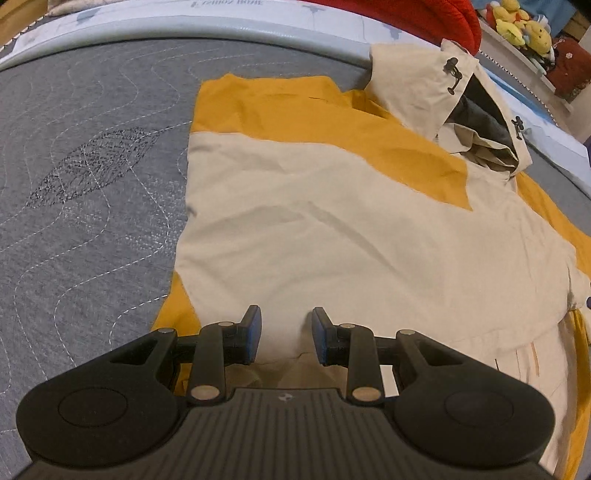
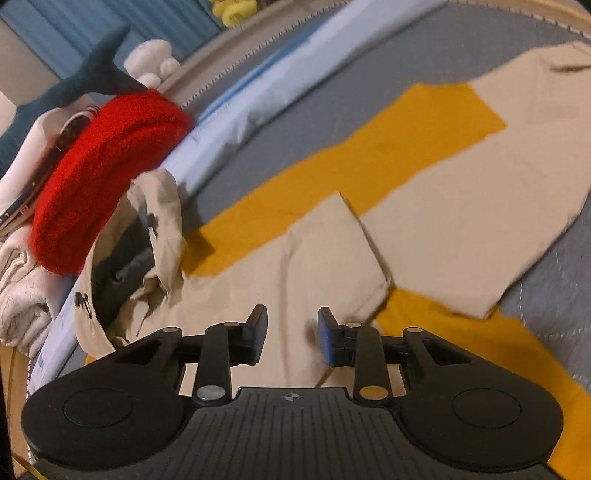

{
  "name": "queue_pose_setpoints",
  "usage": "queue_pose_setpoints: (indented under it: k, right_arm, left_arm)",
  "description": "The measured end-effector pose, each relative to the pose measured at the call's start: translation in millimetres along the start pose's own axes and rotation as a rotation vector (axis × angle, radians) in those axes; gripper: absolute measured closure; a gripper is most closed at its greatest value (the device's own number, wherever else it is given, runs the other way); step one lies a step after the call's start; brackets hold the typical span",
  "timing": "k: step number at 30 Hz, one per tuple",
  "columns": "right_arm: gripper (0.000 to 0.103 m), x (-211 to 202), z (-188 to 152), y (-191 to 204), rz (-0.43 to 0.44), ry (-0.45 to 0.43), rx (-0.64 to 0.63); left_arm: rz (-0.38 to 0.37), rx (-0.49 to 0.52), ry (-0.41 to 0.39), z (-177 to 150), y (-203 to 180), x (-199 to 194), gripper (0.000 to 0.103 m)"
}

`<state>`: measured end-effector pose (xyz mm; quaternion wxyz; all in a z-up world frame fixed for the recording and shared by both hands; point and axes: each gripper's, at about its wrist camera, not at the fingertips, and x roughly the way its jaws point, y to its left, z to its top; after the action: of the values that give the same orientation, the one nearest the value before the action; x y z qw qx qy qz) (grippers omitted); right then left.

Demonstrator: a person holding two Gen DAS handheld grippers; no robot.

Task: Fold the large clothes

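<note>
Lying flat on the grey quilted mattress (image 1: 92,221), the beige and mustard hooded jacket (image 1: 332,229) occupies the centre of both views. Its hood (image 1: 461,110) sits at the far end, next to the pale blue mattress edging (image 1: 221,26), with dark toggle fastenings visible on it. In the right wrist view one beige sleeve (image 2: 332,266) is folded across the body, its cuff end resting on the mustard panel.

Left gripper (image 1: 286,334): fingers parted with a clear gap, beige cloth showing beneath them, nothing pinched. It is over the near portion of the jacket.

Right gripper (image 2: 291,334): fingers likewise apart with nothing clamped; beige fabric of the folded sleeve lies below the gap. Whether either fingertip touches the cloth cannot be told.

Beyond the mattress edge: a red knitted item (image 2: 103,173) resting against pale bundled fabric (image 2: 18,288), and yellow plush toys (image 1: 521,26) on a ledge at the far right of the left wrist view.
</note>
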<state>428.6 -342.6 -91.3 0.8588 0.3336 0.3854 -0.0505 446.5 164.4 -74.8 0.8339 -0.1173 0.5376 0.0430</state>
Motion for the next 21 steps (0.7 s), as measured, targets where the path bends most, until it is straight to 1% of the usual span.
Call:
queue_pose_setpoints:
  k: [3, 5, 8, 9, 10, 12, 13, 14, 15, 17, 18, 20, 21]
  right_arm:
    - [0.071, -1, -1, 3, 0.004, 0.002, -0.014]
    - [0.067, 1, -1, 3, 0.007, 0.003, -0.023]
    - [0.065, 7, -2, 0, 0.01, 0.04, -0.022]
    - [0.064, 11, -2, -2, 0.002, 0.053, -0.017]
    - [0.064, 14, -3, -3, -0.016, 0.066, -0.008]
    - [0.064, 19, -5, -6, -0.043, 0.09, 0.006]
    - [0.064, 20, -5, -7, -0.052, 0.1, 0.003]
    - [0.064, 22, -6, -7, -0.067, 0.105, -0.006]
    - [0.064, 23, -7, -6, -0.083, 0.111, -0.019]
    - [0.063, 27, -9, -8, -0.117, 0.134, -0.034]
    - [0.063, 28, -10, -12, -0.128, 0.142, -0.018]
    - [0.063, 23, -9, -17, -0.124, 0.136, 0.014]
    - [0.063, 19, -7, -16, -0.117, 0.123, 0.009]
  left_arm:
    - [0.005, -0.011, -0.024, 2, 0, -6, 0.07]
    - [-0.002, -0.01, -0.031, 2, -2, -8, 0.07]
    - [0.006, -0.003, 0.005, -1, -2, 2, 0.07]
    - [0.01, -0.002, 0.005, -2, -3, 3, 0.07]
    - [0.015, -0.001, 0.0, -1, -4, 1, 0.07]
    - [0.001, 0.018, -0.044, 2, -11, -12, 0.07]
    - [-0.011, 0.038, -0.065, 2, -16, -18, 0.068]
    - [-0.022, 0.055, -0.074, 2, -20, -19, 0.063]
    - [-0.029, 0.068, -0.061, 0, -23, -16, 0.059]
    - [-0.025, 0.081, 0.013, -7, -26, 0, 0.059]
    - [-0.02, 0.082, 0.021, -10, -27, 5, 0.059]
    - [-0.007, 0.094, 0.003, -9, -32, 0, 0.059]
    - [-0.022, 0.097, -0.024, -8, -35, -7, 0.057]
